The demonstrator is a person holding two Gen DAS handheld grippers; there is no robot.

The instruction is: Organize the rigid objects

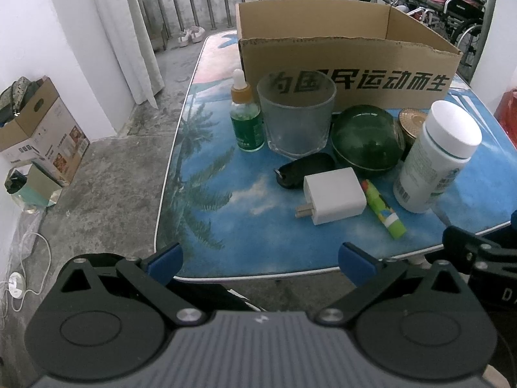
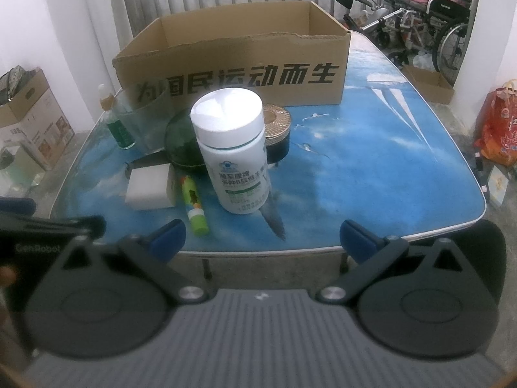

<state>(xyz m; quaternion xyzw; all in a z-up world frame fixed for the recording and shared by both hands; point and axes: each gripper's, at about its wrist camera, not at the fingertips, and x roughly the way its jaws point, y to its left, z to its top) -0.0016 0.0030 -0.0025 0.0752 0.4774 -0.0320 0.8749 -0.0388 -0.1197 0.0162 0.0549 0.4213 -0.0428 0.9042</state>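
While the tall white plastic bottle (image 2: 233, 155) is standing near the table's front edge, before the open brown cardboard box (image 2: 232, 68), we are holding our left gripper (image 1: 260, 263) and right gripper (image 2: 263, 237) spread, pinching nothing. Bumping it could be tipping it onto the thin green tube (image 2: 194, 205).

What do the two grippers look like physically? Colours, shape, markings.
Both match. The left gripper and right gripper each have a ribbed grey body with a small white logo, two round black discs, black link arms on silver pivot bolts, and blue pads on the fingertips. From the right camera, the left unit's black housing reads "GenRobot" in pale lettering. No cables or sleeves are visible.
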